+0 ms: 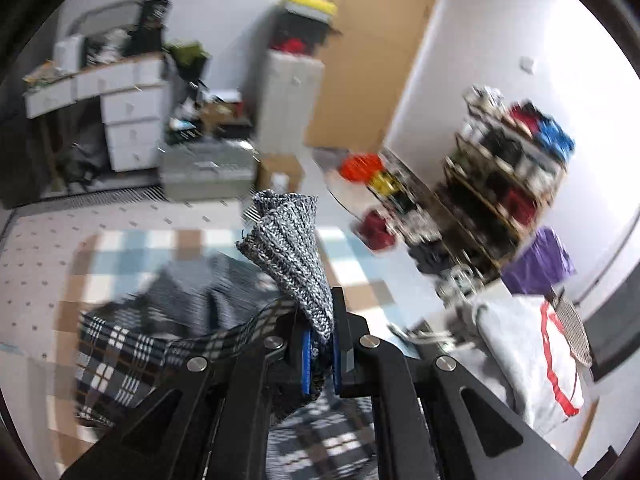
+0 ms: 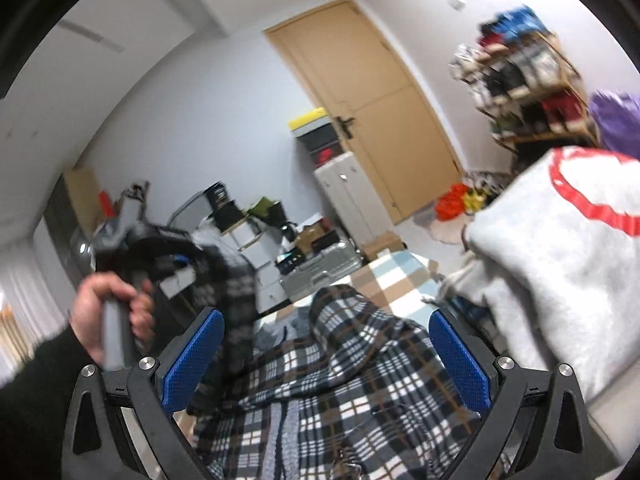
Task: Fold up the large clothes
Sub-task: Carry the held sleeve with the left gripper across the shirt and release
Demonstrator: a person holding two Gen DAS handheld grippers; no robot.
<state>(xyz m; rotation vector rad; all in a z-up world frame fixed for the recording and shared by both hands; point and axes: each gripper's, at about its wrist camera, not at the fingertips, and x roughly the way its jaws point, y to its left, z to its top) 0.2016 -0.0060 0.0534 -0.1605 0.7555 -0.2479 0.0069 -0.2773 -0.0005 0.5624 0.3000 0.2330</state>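
1. The left tool (image 1: 320,354) is clamped tight on a grey knitted cuff (image 1: 292,248) of the garment; the ribbed knit fans upward out of the blue pads (image 1: 306,360), crumpled and twisted.
2. The right tool (image 2: 324,364) stands wide apart with nothing between its blue pads (image 2: 192,356); the cloth lies beyond and below them.
3. The plaid garment (image 2: 340,368), checked in dark blue, white and brown with grey knit trim, lies rumpled in a heap, one strip of it pulled up toward the left tool.
4. In the right wrist view a person's hand (image 2: 108,312) in a dark sleeve grips the grey handle of the left tool, with a dark length of the garment hanging from it; this part is blurred.
5. The garment rests on a checked cover (image 1: 168,244) of pale blue, white and tan squares; what carries the cover cannot be told.
6. A grey bundle with red stripes (image 2: 560,264) is piled at the right side, just beside the garment and close to the right tool's outer finger.
7. Farther off: a wooden door (image 2: 380,96), a white cabinet (image 2: 344,188) with boxes stacked on it, white drawers (image 1: 128,120), a cluttered shelf (image 1: 508,168) and a purple bag (image 1: 536,260).
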